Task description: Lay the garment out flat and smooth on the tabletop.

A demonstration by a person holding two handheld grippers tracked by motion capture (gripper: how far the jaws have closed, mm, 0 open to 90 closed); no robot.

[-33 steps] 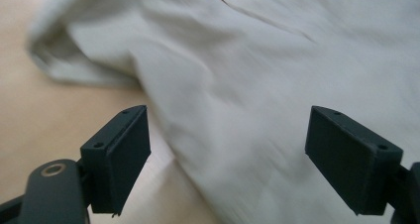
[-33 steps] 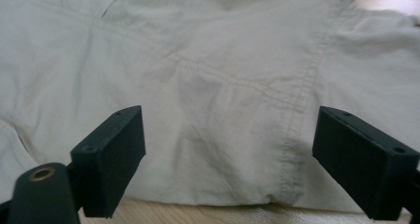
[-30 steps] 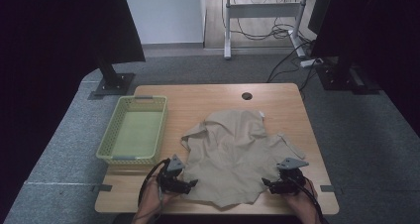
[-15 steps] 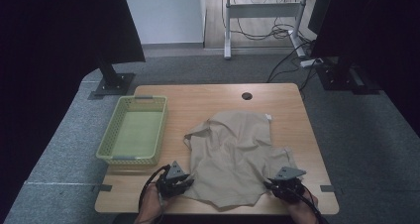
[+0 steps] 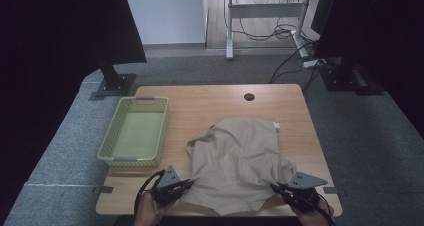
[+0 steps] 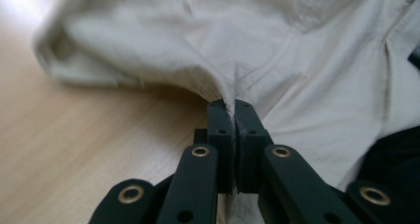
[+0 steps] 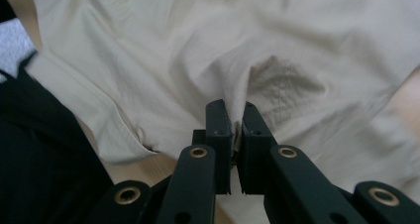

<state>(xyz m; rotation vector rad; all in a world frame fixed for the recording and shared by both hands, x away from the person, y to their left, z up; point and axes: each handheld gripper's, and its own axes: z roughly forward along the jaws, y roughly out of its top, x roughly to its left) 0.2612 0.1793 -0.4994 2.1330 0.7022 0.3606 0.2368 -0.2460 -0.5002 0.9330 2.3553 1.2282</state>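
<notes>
A: The near hem of the beige shirt [image 5: 239, 163] is cut off by the table [image 5: 210, 98] edge, and the hands are barely seen at the bottom.

B: Soft, wrinkled cotton is spread over the pale wood, beside the green mesh basket [image 5: 136, 132].

A: A stitched fold is pinched by the left gripper [image 6: 234, 105], its jaws just clamped together.

B: A puckered fold is gripped likewise by the right gripper [image 7: 235, 110], just closed; its far edge is blurred.

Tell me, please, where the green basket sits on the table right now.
In the high view the green basket stands at the left side of the wooden table, left of the beige shirt and apart from it.
</notes>
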